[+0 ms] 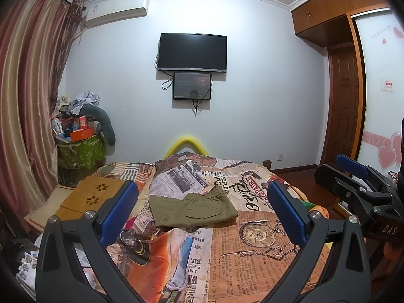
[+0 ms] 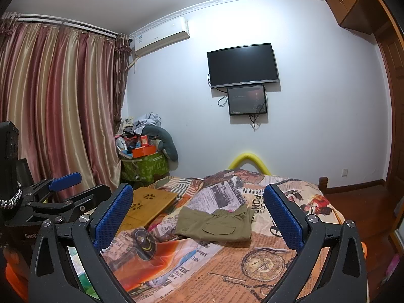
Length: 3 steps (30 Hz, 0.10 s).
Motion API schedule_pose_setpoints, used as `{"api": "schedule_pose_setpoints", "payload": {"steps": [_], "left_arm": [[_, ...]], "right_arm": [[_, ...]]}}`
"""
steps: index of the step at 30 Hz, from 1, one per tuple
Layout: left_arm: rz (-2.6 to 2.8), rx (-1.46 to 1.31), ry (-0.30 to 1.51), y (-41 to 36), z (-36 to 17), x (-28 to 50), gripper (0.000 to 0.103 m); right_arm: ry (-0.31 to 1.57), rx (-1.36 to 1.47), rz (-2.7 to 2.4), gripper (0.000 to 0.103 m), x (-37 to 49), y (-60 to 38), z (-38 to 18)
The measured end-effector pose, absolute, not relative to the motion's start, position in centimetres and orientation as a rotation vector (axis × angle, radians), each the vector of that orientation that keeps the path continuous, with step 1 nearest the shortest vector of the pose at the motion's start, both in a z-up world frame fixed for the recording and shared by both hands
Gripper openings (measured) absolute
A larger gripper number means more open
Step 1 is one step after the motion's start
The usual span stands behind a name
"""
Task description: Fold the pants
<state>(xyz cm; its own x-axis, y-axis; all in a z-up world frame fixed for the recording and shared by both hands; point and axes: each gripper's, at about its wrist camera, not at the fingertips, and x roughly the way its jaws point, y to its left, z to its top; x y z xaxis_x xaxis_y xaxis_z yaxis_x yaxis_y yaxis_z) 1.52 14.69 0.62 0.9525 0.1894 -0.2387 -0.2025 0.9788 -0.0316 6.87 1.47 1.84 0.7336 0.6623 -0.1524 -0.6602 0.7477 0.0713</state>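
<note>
Pants: olive-green pants [image 1: 193, 209] lie folded into a compact rectangle on the bed, elastic waistband toward 1 o'clock, a flap pocket facing up; in the right wrist view the same bundle [image 2: 214, 224] sits between the two blue pads, well beyond them.
Bedspread: a quilt [image 1: 252, 247] printed with newspaper pages and a pocket watch covers the bed; the pants rest on it near its middle, with a raised fold of the quilt just in front of them at 6 o'clock.
Left gripper: the left gripper [image 1: 202, 209] hangs above the near part of the bed, fingers spread wide apart, nothing between the blue pads [image 1: 118, 212]; it is clear of the cloth.
Right gripper: the right gripper [image 2: 198, 217] is likewise spread wide and empty, held off the quilt; from the left wrist view its body shows at 3 o'clock [image 1: 353, 176].
Lap desk: a bamboo lap desk [image 1: 93, 194] with flower-shaped cutouts lies at 9 o'clock of the pants, apart from them, partly hidden behind the left finger.
Wall: a dark television [image 1: 192, 51] hangs at 12 o'clock with a smaller screen [image 1: 192, 85] just under it, touching its lower edge.
Corner: a green fabric bin [image 1: 80, 151] heaped with boxes and clothes stands at 10 o'clock beside striped curtains [image 1: 27, 88].
Footboard: a yellow foam tube [image 1: 185, 145] arches over the far edge of the bed.
</note>
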Motion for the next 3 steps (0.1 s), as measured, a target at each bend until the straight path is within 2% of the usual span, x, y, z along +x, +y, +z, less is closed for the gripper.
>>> {"api": "schedule_pose_setpoints", "payload": {"steps": [3], "left_arm": [[0.197,-0.058,0.238,14.77,0.72,1.54,0.103]], "right_arm": [[0.173,0.013,0.726,0.103,6.87,1.48,1.84]]}}
